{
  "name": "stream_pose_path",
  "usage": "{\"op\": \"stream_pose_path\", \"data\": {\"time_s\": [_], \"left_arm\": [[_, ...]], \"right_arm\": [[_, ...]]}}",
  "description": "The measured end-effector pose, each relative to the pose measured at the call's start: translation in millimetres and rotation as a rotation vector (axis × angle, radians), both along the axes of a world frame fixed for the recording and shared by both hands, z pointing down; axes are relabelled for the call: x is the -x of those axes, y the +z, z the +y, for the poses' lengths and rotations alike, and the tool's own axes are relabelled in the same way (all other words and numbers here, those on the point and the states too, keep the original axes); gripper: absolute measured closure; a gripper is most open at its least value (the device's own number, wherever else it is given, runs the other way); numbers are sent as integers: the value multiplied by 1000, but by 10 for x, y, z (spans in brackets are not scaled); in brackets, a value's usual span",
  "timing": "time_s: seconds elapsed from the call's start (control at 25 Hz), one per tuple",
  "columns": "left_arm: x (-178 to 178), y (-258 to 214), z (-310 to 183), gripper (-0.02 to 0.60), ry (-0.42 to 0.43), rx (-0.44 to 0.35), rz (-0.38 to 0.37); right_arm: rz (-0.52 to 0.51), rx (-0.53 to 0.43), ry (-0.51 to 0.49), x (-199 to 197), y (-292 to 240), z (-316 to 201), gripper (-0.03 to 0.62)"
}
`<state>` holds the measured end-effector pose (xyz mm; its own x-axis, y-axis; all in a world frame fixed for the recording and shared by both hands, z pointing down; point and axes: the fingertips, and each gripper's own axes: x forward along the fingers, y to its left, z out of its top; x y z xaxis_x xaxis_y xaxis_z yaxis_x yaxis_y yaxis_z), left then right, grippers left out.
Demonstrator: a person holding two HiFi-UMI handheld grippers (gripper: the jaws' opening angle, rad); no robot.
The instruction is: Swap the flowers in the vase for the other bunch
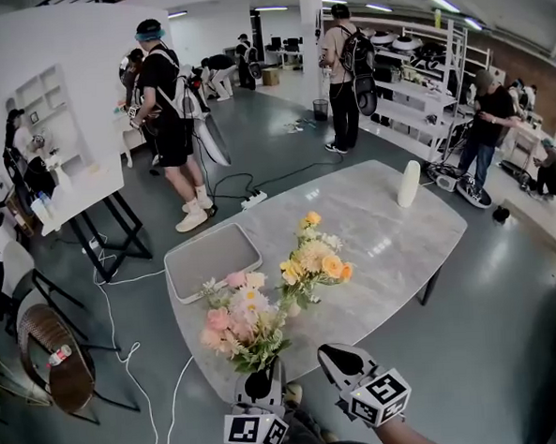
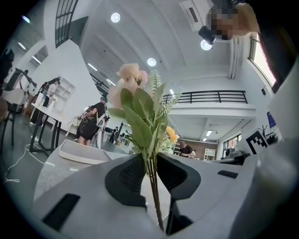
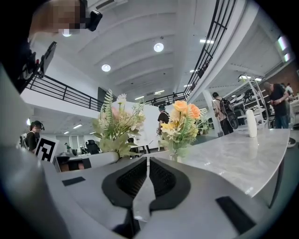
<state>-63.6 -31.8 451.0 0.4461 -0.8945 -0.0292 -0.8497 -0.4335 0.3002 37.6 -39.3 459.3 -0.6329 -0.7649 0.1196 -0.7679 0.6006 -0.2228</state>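
- The pale grey marbled oval surface (image 1: 391, 228) carries a flat grey rectangular tray (image 1: 212, 260) on its left part and a tall white cylinder (image 1: 408, 183) well apart at the far end
- The bunch of pink and cream flowers with green leaves (image 1: 239, 327) is off the surface, held upright near the near edge, just beside the other bunch
- The bunch of yellow and orange flowers (image 1: 313, 261) stands mid-surface in a small clear vase (image 3: 174, 156), which is barely visible under the leaves
- The left gripper (image 1: 261, 382) is clamped on the pink bunch's thin green stems, low down
- The right gripper (image 1: 338, 358) is clenched on nothing
- Both bunches look light, with soft, crushable heads and thin, springy stems
- Take hold at the gathered stems below the leaves, never the blooms
- The vase probably tips easily, so the yellow bunch should come straight up
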Motion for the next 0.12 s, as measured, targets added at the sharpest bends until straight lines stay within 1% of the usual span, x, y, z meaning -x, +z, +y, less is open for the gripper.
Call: {"op": "stream_pose_path", "data": {"time_s": [0.12], "left_arm": [[-24,-6,99,500,-5,7,8]], "right_arm": [[-10,18,5,-45,24,85,560]]}}
